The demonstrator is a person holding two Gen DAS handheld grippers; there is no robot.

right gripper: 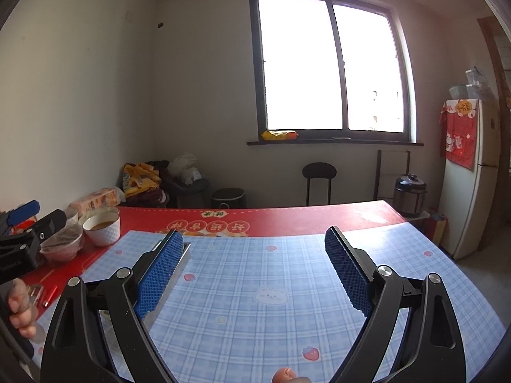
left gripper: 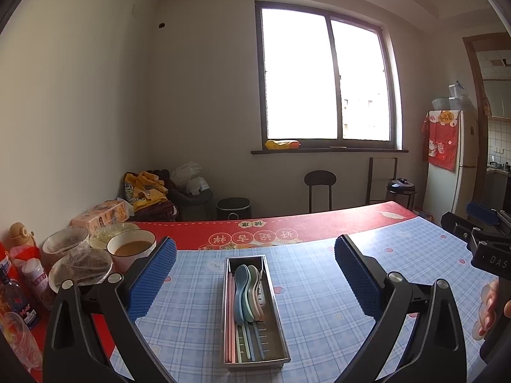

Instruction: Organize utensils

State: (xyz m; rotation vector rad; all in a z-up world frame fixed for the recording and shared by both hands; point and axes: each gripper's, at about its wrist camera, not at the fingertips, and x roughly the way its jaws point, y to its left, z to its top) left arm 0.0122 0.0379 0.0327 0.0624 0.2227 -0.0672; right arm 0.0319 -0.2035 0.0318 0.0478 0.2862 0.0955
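A long metal utensil tray lies on the blue checked tablecloth, straight ahead between my left gripper's fingers. In it lie pastel spoons stacked bowl on bowl and pastel chopsticks along its left side. My left gripper is open and empty above the tray's near end. My right gripper is open and empty over bare cloth to the right of the tray; the tray's end wall shows behind its left finger. The right gripper's body also shows at the right edge of the left wrist view.
Bowls of food, covered glass dishes, bottles and a tissue pack crowd the table's left side. A red mat covers the far part of the table. A stool, rice cooker and fridge stand beyond.
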